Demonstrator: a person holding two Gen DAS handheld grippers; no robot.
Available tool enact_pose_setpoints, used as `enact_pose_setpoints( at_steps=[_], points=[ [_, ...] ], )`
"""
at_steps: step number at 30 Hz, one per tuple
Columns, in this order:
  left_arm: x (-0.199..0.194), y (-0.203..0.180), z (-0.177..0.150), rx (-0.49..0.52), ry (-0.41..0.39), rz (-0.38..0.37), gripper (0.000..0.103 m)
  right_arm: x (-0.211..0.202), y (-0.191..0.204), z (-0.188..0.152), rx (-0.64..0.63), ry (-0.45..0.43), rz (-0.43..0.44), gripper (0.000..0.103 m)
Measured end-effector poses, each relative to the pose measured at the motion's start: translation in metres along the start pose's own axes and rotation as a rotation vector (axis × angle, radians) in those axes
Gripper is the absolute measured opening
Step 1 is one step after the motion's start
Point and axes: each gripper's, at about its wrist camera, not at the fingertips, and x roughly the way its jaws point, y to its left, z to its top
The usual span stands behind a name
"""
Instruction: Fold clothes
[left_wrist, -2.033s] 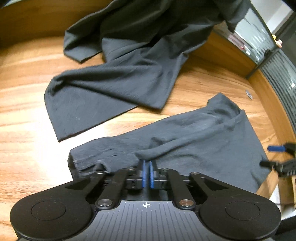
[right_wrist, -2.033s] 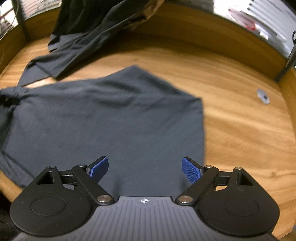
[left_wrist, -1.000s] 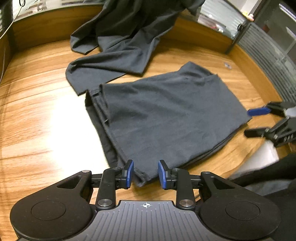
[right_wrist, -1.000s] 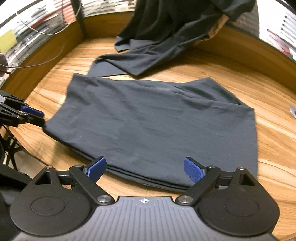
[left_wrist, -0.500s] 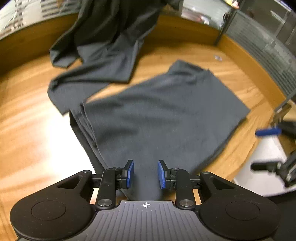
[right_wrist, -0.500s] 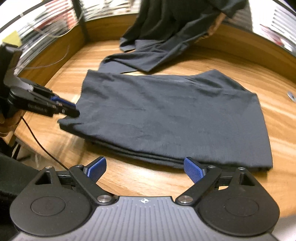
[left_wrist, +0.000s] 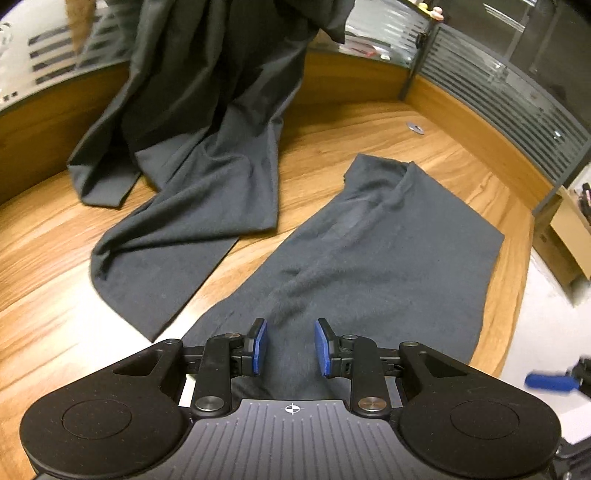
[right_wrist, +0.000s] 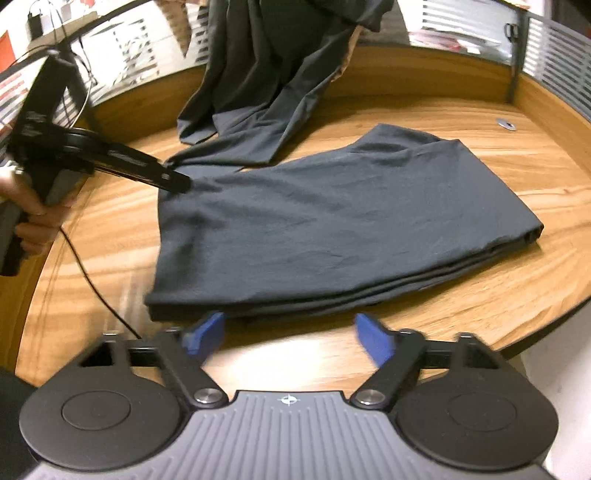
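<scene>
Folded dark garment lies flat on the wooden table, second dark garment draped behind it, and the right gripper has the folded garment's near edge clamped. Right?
One thing is wrong: the right gripper clamps nothing. The right wrist view shows its jaws closing over bare table, just short of the folded garment's near edge, nothing between the pads. The second garment does hang behind it.

A dark grey folded fabric garment (right_wrist: 332, 225) is laid flat on the rounded wooden table (right_wrist: 480, 321), its layered edges stacked along the near side. The right gripper (right_wrist: 290, 338) is held just before that near edge, its blue-padded jaws closing with nothing between them. At the garment's far left corner the black left gripper (right_wrist: 177, 181) is seen, gripped by a hand (right_wrist: 31, 214). A second dark garment (right_wrist: 266, 85) is draped behind.
</scene>
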Motion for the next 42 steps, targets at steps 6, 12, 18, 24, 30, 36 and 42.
enact_pose_setpoints(
  at_steps=[6, 12, 18, 24, 30, 36, 42],
  points=[
    [0.018, 0.009, 0.001, 0.001, 0.030, -0.011, 0.029, 0.021, 0.022, 0.007, 0.082, -0.034, 0.002, 0.050],
    [0.034, 0.016, -0.005, 0.020, 0.066, -0.018, 0.027, 0.064, 0.048, 0.016, 0.025, 0.015, -0.042, 0.050],
    [0.040, 0.019, -0.008, 0.025, 0.078, -0.034, 0.026, 0.093, 0.062, 0.006, -0.035, 0.051, -0.088, 0.049],
    [0.036, 0.007, -0.003, 0.029, 0.077, -0.005, 0.030, 0.069, 0.049, -0.002, 0.032, 0.002, -0.078, 0.061],
    [0.037, -0.030, -0.010, 0.198, 0.074, -0.003, 0.033, 0.052, 0.053, -0.034, -0.140, -0.014, -0.147, 0.078],
    [0.025, -0.043, -0.017, 0.267, 0.053, -0.039, 0.054, 0.075, 0.063, -0.048, -0.397, 0.063, -0.284, 0.084],
    [0.010, -0.042, -0.029, 0.215, 0.039, -0.028, 0.067, 0.095, 0.081, -0.043, -0.708, 0.048, -0.294, 0.091]
  ],
)
